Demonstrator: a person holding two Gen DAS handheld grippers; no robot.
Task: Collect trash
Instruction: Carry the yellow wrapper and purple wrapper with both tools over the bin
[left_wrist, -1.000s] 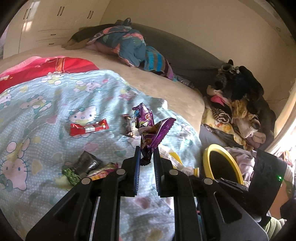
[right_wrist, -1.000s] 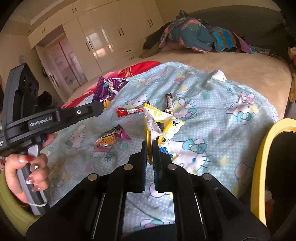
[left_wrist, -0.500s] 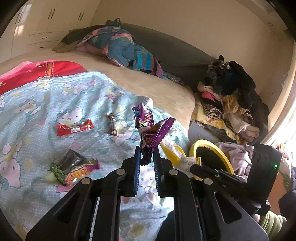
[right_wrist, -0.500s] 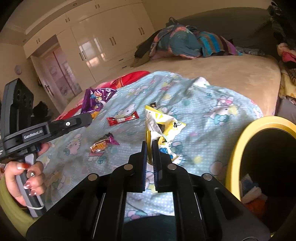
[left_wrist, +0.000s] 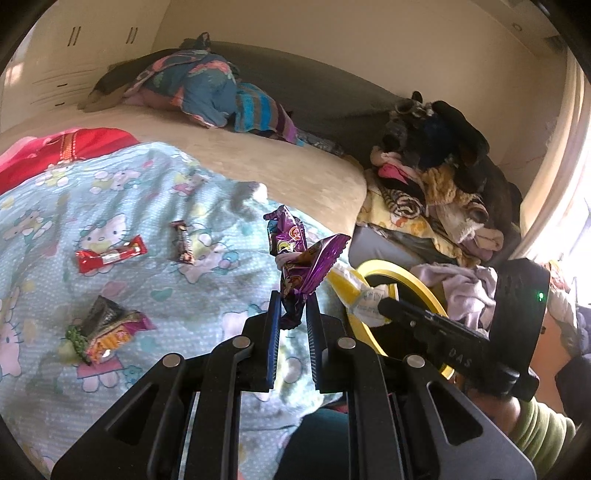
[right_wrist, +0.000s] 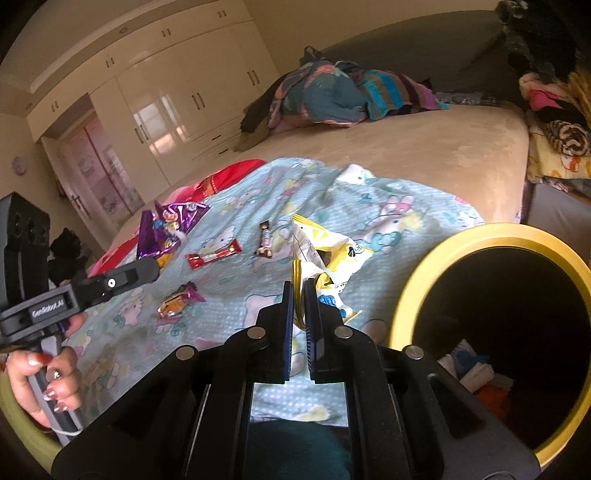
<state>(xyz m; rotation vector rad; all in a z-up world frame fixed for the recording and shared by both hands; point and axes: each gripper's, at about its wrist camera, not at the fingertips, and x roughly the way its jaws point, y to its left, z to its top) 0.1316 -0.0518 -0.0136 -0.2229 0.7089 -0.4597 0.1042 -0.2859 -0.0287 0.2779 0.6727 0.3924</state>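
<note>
My left gripper is shut on a crumpled purple snack wrapper, held above the bed's right edge. My right gripper is shut on a yellow and white snack bag, close to the yellow-rimmed bin. In the left wrist view that bin shows beyond the right gripper's fingers, which hold the yellow bag. In the right wrist view the left gripper carries the purple wrapper at the left. On the blanket lie a red wrapper, a brown bar wrapper and a dark and orange wrapper pair.
A cartoon-cat blanket covers the near part of the beige bed. Bundled bedding lies at the bed's far end. A pile of clothes rises to the right behind the bin. Wardrobes line the far wall. The bin holds some rubbish.
Both grippers have carried their wrappers to the right, off the blanket and toward the bin. The bin's rim fills far more of the right wrist view now. Both grips are unchanged.
</note>
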